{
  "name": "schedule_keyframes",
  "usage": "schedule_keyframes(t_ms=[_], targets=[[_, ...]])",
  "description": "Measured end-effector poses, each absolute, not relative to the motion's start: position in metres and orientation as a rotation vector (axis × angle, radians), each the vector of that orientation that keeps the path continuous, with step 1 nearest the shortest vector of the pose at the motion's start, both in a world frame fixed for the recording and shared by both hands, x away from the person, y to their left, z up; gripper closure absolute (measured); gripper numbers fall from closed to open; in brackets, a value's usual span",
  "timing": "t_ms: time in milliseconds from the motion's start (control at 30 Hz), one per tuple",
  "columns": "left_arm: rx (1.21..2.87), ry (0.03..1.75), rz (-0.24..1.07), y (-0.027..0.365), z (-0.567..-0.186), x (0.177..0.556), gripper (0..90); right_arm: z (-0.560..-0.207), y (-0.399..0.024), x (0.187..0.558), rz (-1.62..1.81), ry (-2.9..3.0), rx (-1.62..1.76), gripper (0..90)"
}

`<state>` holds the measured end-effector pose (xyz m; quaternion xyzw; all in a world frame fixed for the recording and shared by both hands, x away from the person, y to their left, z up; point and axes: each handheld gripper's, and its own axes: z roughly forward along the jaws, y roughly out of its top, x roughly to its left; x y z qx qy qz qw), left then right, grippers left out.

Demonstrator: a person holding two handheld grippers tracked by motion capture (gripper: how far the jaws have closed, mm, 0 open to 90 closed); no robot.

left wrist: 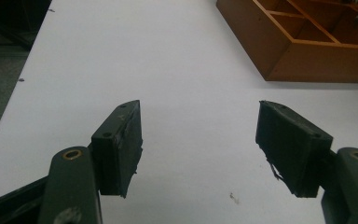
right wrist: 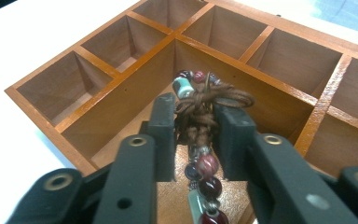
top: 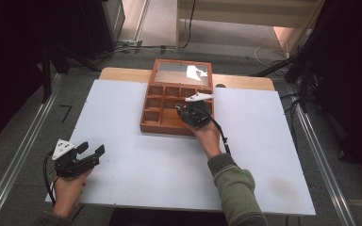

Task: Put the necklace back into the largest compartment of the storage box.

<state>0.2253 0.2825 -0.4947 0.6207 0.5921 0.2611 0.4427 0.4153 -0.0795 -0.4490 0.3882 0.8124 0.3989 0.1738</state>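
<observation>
Your right gripper (right wrist: 193, 123) hangs over the box's (top: 152, 123) big near compartment, jaws narrow around the bracelet (right wrist: 200, 116) and touching its knot, ready to drop it in. Your left gripper (left wrist: 200, 144) rests wide and empty on the table (top: 136, 169), near-left, out of the way.

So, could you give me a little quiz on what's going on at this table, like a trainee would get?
1. True or false: the left gripper is holding something.
2. What sits between the jaws of the right gripper? A a spoon; B a beaded string; C a sponge.
3. Fill in: the right gripper hangs over a compartment of the wooden ____.
Key: 1 false, its jaws stand open with nothing between them; 2 B; 3 box.
</observation>
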Motion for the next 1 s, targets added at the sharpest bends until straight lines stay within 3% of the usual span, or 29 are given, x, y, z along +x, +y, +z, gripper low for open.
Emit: schedule_keyframes(t_ms=[133,1000], targets=[[1.54,1.468,0.647,0.283,-0.495,0.225,31.5,-0.451,-0.079,0.416,1.122,2.314,1.109,55.7],[1.545,1.469,0.651,0.281,-0.495,0.225,31.5,-0.438,-0.109,0.387,1.179,2.322,1.092,36.0]])
